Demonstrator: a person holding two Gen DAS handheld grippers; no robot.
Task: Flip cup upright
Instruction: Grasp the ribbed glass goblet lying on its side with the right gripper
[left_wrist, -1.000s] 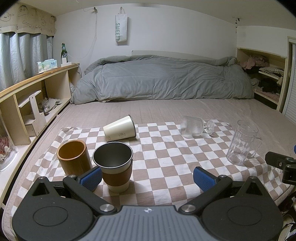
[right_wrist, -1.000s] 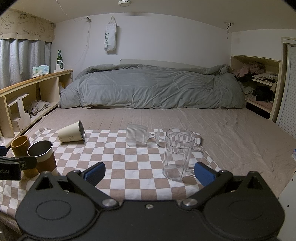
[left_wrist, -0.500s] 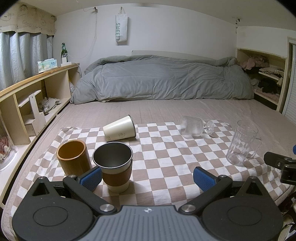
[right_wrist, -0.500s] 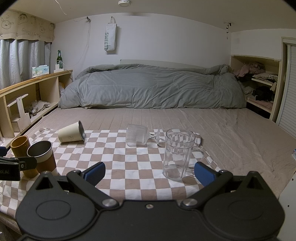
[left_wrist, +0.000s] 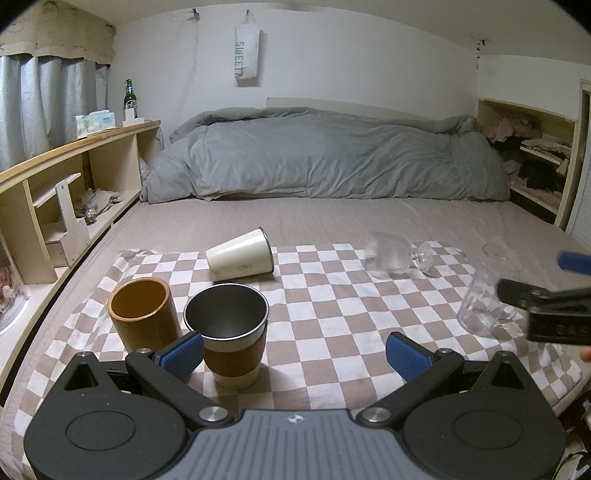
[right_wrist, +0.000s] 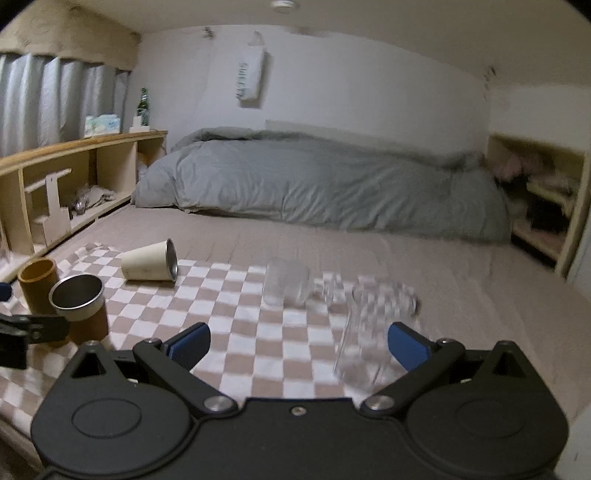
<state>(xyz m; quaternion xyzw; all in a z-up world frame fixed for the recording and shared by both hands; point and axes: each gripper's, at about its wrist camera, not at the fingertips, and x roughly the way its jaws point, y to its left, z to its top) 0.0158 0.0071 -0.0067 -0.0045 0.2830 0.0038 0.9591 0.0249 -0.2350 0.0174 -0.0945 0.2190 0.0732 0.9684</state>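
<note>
A cream cup (left_wrist: 239, 256) lies on its side on the checkered cloth (left_wrist: 325, 321), mouth to the right; it also shows in the right wrist view (right_wrist: 149, 261). A ribbed clear glass (left_wrist: 391, 253) lies on its side further right, blurred in the right wrist view (right_wrist: 288, 282). My left gripper (left_wrist: 293, 356) is open and empty near the cloth's front edge, its left pad (left_wrist: 183, 354) beside a steel cup. My right gripper (right_wrist: 297, 345) is open and empty, just in front of an upright clear mug (right_wrist: 371, 332), and shows at the right edge of the left wrist view (left_wrist: 546, 299).
An upright steel cup with a brown sleeve (left_wrist: 229, 332) and an upright brown cup (left_wrist: 142, 317) stand at the cloth's left front. The clear mug (left_wrist: 484, 299) stands at the right. A grey duvet (left_wrist: 325, 158) lies at the back. Wooden shelves (left_wrist: 55, 206) run along the left.
My right gripper has moved forward and left toward the clear mug, and its view is now blurred and tilted. The left gripper has barely moved. No cup has moved.
</note>
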